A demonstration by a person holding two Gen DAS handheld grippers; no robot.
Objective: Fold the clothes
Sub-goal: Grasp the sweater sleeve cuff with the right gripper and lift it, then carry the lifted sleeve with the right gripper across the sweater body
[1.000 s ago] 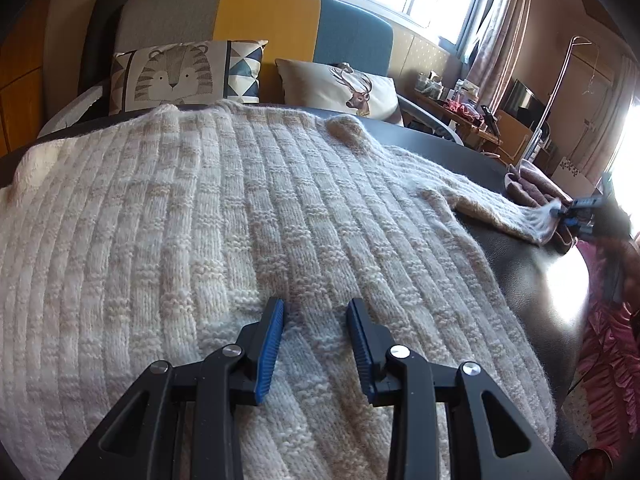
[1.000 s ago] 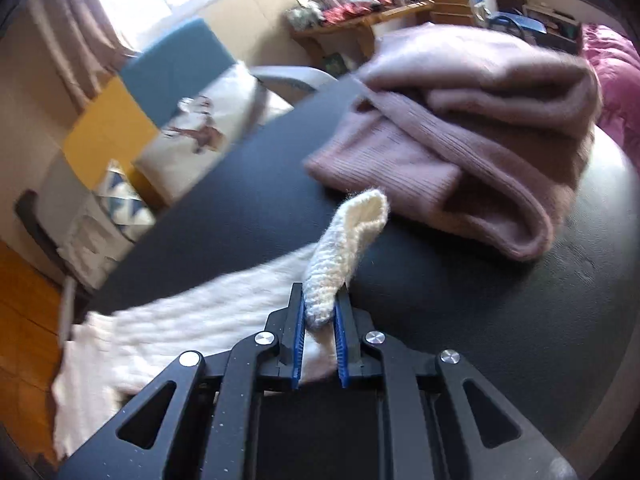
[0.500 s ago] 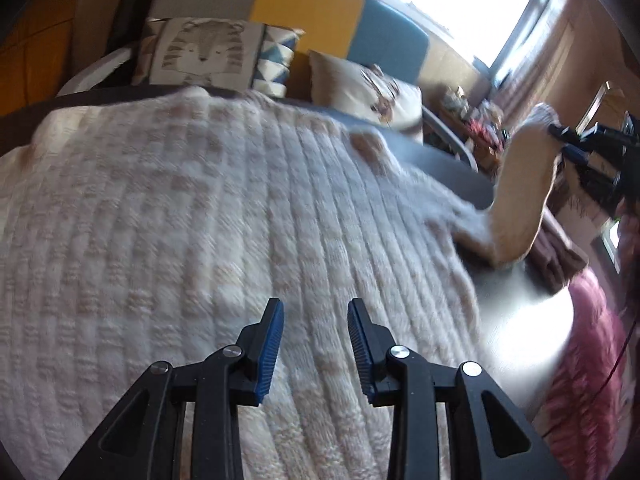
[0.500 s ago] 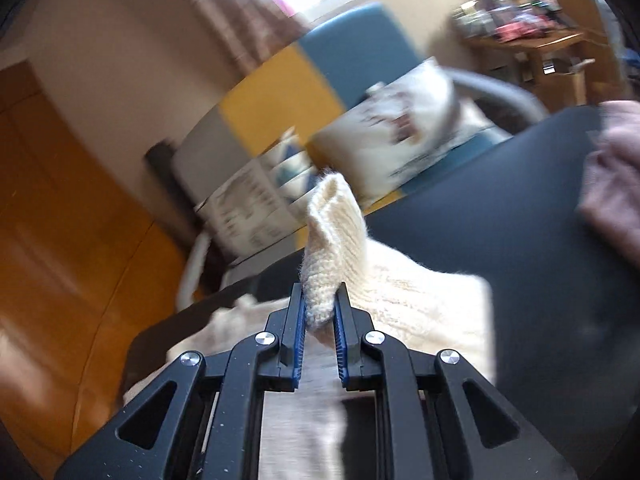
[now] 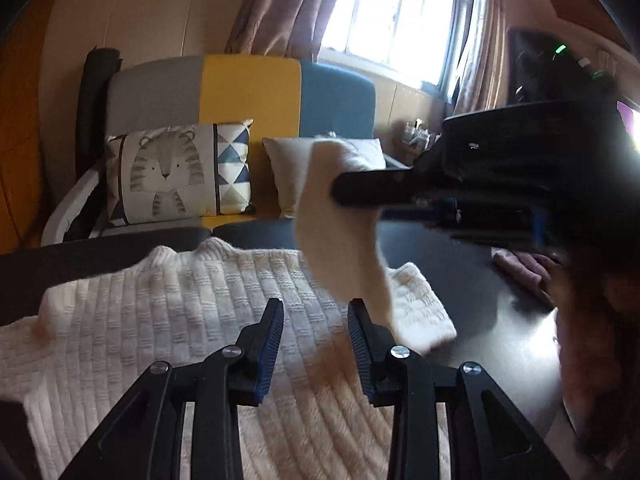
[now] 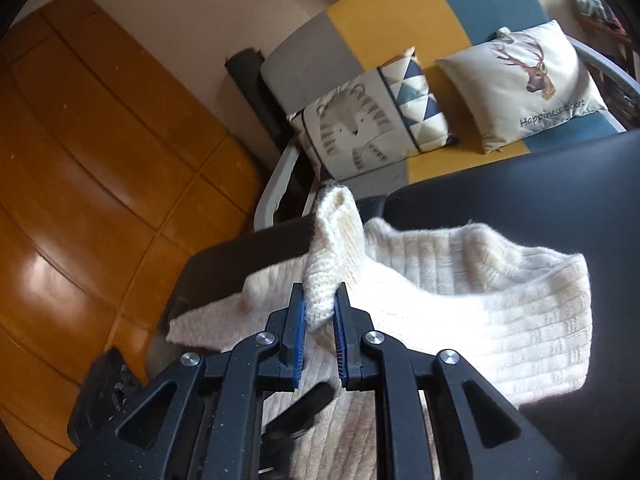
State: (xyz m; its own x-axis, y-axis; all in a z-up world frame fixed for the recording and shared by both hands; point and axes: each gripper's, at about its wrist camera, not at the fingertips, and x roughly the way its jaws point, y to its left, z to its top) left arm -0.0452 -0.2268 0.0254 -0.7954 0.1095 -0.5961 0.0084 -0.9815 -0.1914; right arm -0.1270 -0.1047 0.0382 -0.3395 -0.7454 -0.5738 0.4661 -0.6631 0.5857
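1. The right gripper (image 6: 320, 312) is clamped on the cuff end of the cream sweater's sleeve (image 6: 334, 248), which stands up between its blue pads and rises ahead of them

2. The cream knitted sweater (image 6: 480, 312) lies spread on the dark surface (image 6: 540, 184) just beyond and below the right gripper; the held sleeve is lifted above the body of the garment

3. The left gripper (image 5: 316, 344) has its jaws apart and nothing between them; it hangs above the sweater body (image 5: 160, 320), which spreads beneath and ahead of it

4. In the left wrist view the right gripper (image 5: 352, 192) crosses ahead and to the right, with the sleeve (image 5: 340, 240) drooping from it towards the left gripper's right finger

5. Risk: the grip is only on the tip of the cuff, so I judge a quick pull could slide the loose knit out of the pads and drop the sleeve short of its fold line

6. Risk: nothing pins the body, so dragging the sleeve across may pull the shoulder along and bunch the knit instead of creasing it cleanly

7. Risk: the two grippers are close, and the hanging sleeve could snag on the left gripper's open jaws

8. A folded pinkish garment (image 5: 520, 270) lies far right of the left gripper, near enough, I think, to be nudged by a wide swing
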